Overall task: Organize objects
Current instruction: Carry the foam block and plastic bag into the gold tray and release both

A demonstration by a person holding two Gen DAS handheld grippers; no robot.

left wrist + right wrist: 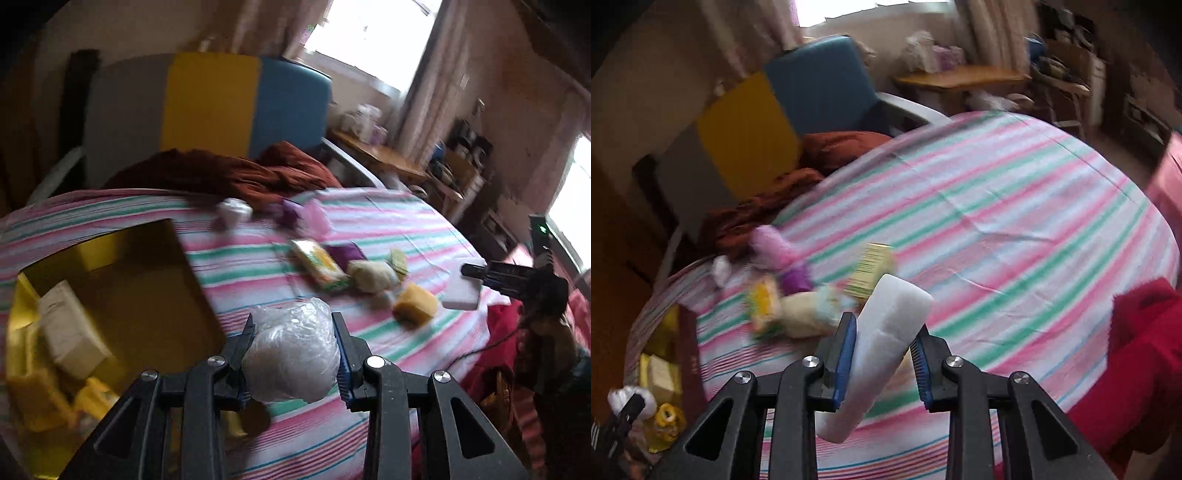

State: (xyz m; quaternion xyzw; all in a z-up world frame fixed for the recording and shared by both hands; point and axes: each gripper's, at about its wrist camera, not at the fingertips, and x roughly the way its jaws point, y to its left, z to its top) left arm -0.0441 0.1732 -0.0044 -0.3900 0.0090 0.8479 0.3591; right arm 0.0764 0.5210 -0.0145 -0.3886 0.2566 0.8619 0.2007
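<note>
A: Left gripper jaws are clenched on a plastic-wrapped white bundle, held off the striped bedsheet. Wrap is slick and crinkled, pads bite near its middle. Risk: the film slides and the bundle squirts out forward.

B: Right side?

A: Right gripper jaws clamped on a white foam block, gripped low on its length, most of it sticking out past the pads at a tilt. Long lever, soft material. A quick swing could pivot it in the grip or drop it.

B: Where would either land?

A: The yellow box sits on the bed, just left of the left gripper, open, with a cream carton and some yellow packets already inside. I judge that's the drop target. The bundle is near its right wall but not over the opening yet; letting go here would put it on the sheet or on the rim.

B: Anything in the path?

A: Loose items on the sheet beyond: a yellow sponge, a printed packet, a pale pouch. Both views are blurred. A low pass by the right gripper toward the box could sweep them. Both grippers heading for one box could also clash.
</note>
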